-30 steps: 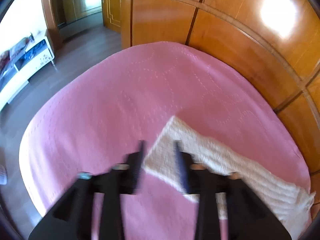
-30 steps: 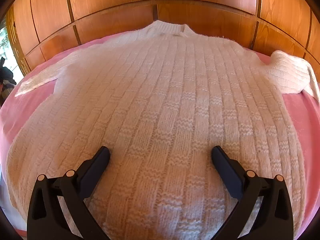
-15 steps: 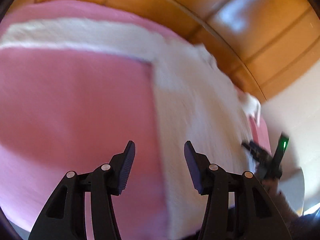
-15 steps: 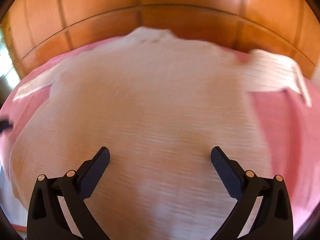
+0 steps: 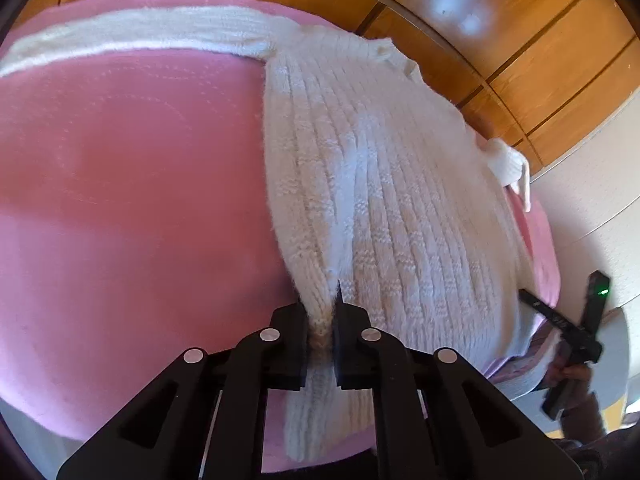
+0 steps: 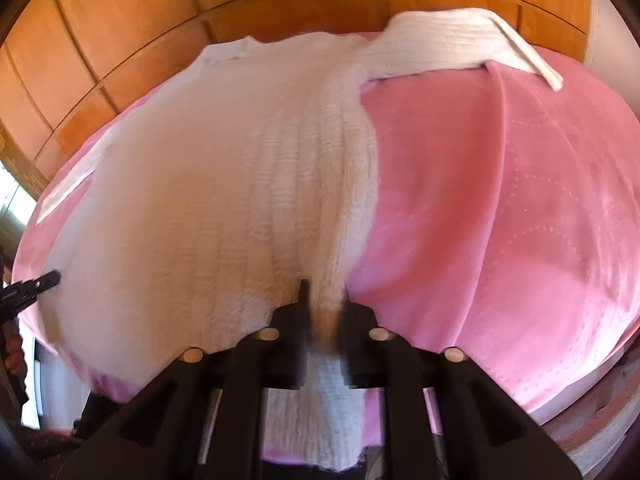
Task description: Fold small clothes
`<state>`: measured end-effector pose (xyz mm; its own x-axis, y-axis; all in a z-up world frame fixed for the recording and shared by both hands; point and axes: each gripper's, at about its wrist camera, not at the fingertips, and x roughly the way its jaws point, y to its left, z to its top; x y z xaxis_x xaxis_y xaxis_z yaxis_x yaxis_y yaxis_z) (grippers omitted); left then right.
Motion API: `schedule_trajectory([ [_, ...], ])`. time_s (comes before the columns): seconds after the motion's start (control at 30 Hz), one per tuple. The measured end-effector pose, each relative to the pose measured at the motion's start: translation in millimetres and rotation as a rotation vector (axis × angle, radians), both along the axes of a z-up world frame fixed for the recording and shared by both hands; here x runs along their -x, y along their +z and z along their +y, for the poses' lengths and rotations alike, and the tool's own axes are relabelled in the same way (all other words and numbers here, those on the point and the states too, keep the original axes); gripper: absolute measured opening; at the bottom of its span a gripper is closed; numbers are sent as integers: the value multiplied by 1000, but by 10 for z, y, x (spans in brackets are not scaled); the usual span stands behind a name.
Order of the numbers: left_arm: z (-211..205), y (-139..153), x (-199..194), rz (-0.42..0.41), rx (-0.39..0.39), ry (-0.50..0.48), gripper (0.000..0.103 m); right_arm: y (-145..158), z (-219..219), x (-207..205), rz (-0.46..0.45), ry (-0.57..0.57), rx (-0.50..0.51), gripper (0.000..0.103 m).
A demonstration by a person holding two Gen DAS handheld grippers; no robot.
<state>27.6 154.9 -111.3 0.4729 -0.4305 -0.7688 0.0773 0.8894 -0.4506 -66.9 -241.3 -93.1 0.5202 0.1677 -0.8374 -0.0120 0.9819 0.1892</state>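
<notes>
A: Knitwear pinched on both sides! The left gripper point(image 5: 320, 320) is clamped tight on a fold of the white sweater point(image 5: 380, 184), right at its hem corner on the side toward the bare pink blanket point(image 5: 132, 184).

B: And the right gripper point(image 6: 323, 316) matches it, jaws squeezed narrow with a ridge of the same sweater bunched between them, at the opposite hem corner.

A: Working outward from the sweater's hem: the ribbed body runs away toward the wooden panelled wall point(image 5: 520, 40), neckline nearest that wall.

B: One sleeve point(image 5: 132, 36) stretches flat out sideways from the sweater's shoulder, along the blanket's far edge. The other sleeve point(image 6: 448, 48) lies out from the opposite shoulder, its cuff end near the blanket's corner.

A: From the left wrist view you catch the other tool beyond the sweater's far hem corner, a hand point(image 5: 568, 376) gripping it.

B: The right view's a bit smeared, so the knit pattern there is hard to read, but the pinch itself looks firm.
</notes>
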Motion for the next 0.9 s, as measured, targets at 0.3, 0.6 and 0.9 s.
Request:
schedule_trajectory([
  [0.3,26,95,105,10,-77,42,26,-47,-221,127,49,14,-17,18],
  [0.6,-330,504,-269,-175,-188,83,53,186,-1289,-360,-87,-345,-103,46],
  [0.9,-1282,201,-915,-129,-231,-66,53,105,-2154,-1323,-99,-490,-65,44],
])
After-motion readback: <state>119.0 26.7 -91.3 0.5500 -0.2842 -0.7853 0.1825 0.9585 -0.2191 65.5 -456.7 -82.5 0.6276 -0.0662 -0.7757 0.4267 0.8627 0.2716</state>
